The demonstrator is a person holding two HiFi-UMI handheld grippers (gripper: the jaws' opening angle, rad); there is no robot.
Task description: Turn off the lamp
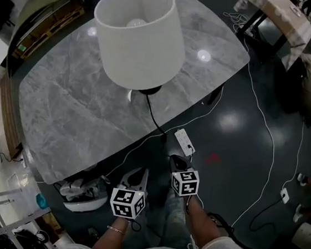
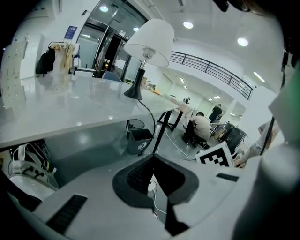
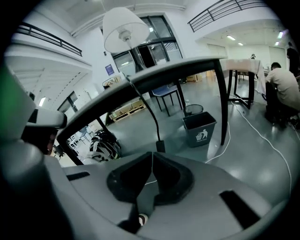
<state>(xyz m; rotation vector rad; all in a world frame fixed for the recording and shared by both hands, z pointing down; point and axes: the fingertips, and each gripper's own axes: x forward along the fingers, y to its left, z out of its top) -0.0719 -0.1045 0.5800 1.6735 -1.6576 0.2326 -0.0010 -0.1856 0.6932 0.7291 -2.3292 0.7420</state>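
Left hand-held gripper (image 1: 140, 173), right hand-held gripper (image 1: 177, 159), both closed empty, lamp (image 1: 137, 35), bin (image 3: 200, 132) with litter pictogram

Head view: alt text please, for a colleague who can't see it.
A white-shaded lamp stands on a grey marble table, its black cord dropping off the near edge towards a white power strip on the floor. Below, the left tool and right tool are shut and empty.

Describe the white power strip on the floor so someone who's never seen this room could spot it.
Start at the grey marble-look table with the white-shaded lamp. Follow the lamp's black cord off the near edge to the dark floor: the power strip lies there, just ahead of the right tongs. Unlike the thin white cables nearby, it is a flat oblong block.
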